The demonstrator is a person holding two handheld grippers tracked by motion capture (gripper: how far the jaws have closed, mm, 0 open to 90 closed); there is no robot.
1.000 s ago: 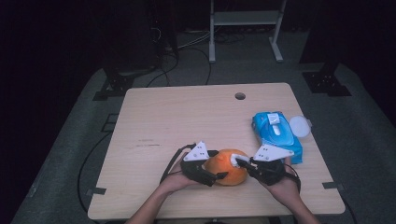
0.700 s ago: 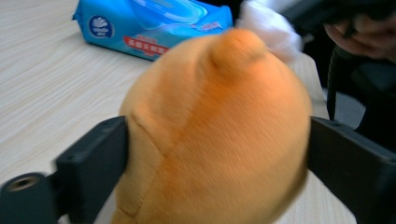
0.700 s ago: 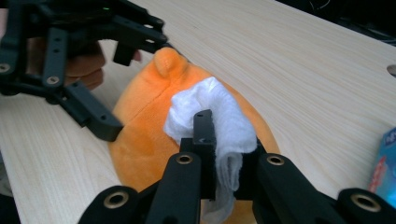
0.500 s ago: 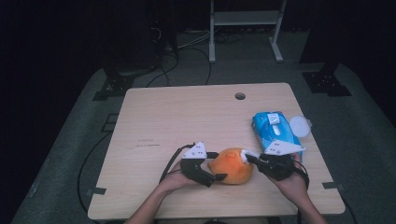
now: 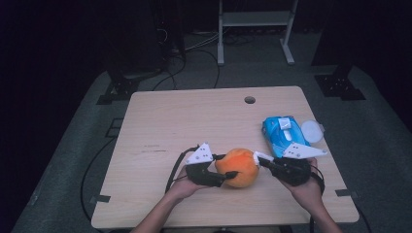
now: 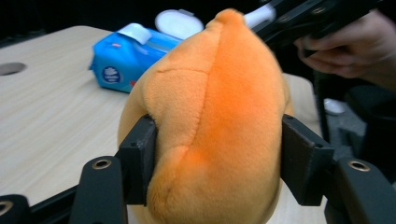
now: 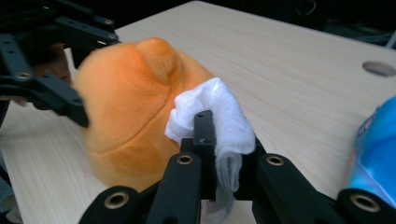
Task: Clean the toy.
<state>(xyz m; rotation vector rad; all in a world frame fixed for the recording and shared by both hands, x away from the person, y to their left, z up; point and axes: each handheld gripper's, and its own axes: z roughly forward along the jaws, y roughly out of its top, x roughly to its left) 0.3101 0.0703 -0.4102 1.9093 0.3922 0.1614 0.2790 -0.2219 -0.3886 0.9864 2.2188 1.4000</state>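
Closing just now, the left hand-held gripper [image 6: 215, 168] clamps the orange plush [image 5: 236, 167] at lower centre of the worktop [image 5: 194, 121], its pointed tip toward the right hand-held gripper [image 7: 212, 140], which has edged right, pinching a white wipe [image 7: 224, 116] against the plush.

A round orange plush toy [image 5: 236, 167] sits near the table's near edge; a crumpled white wipe [image 7: 219, 116] touches its right side.
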